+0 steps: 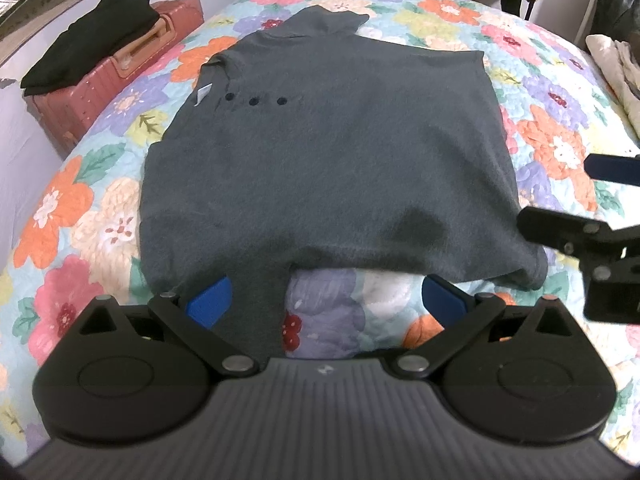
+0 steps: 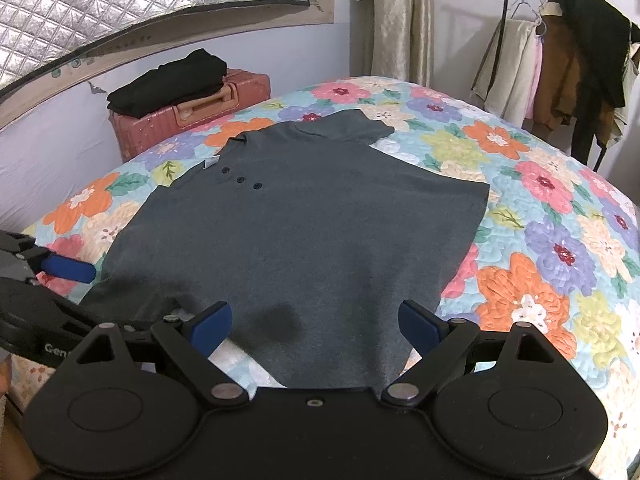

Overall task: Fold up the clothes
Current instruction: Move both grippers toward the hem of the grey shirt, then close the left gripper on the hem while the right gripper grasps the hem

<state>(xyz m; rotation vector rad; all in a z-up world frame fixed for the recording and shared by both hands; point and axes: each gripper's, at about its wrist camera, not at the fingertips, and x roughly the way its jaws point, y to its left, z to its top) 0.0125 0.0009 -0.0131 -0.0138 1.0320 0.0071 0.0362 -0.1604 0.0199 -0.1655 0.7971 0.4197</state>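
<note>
Here, I am holding my left tool (image 1: pixel 326 302) and right tool (image 2: pixel 316 326) with jaws spread wide, gripping nothing, both hanging over the near hem of the grey polo shirt (image 1: pixel 328 152), which is lying flat on the floral bed quilt (image 2: pixel 560 240). It is looking soft, light and limp, so I am judging the hem corners the best hold. Only "Gen" is reading on the left tool's body; the neck label (image 1: pixel 201 96) is too small to read.

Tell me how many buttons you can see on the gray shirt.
3. They sit in a short row on the gray shirt just below the collar, beside the white label: one, the next, the last. More may be hidden under the collar fold.
</note>
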